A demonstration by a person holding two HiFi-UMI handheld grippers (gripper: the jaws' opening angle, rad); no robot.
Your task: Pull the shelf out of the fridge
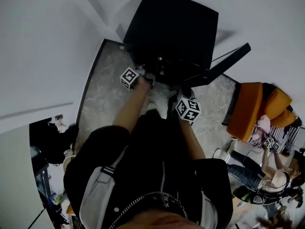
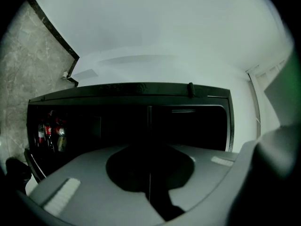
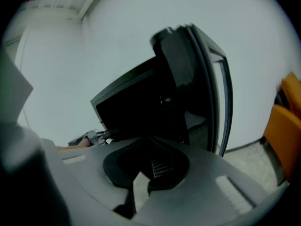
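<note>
The black fridge (image 1: 171,27) stands against the white wall with its door (image 1: 224,63) swung open to the right. My left gripper (image 1: 148,78) reaches into the fridge's mouth. In the left gripper view the shelf (image 2: 149,121) shows edge-on as a thin line running into my shut left gripper (image 2: 149,187). My right gripper (image 1: 177,95) sits a little nearer to me, by the door side. In the right gripper view, part of the wire shelf (image 3: 162,166) shows right at the tips of my shut right gripper (image 3: 141,185). The fridge's inside is too dark to see more.
Red cans and bottles (image 2: 49,133) stand in a rack at the fridge's edge. An orange chair (image 1: 252,109) and a seated person (image 1: 269,149) holding other grippers are at the right. Grey marble floor (image 1: 102,99) lies in front of the fridge.
</note>
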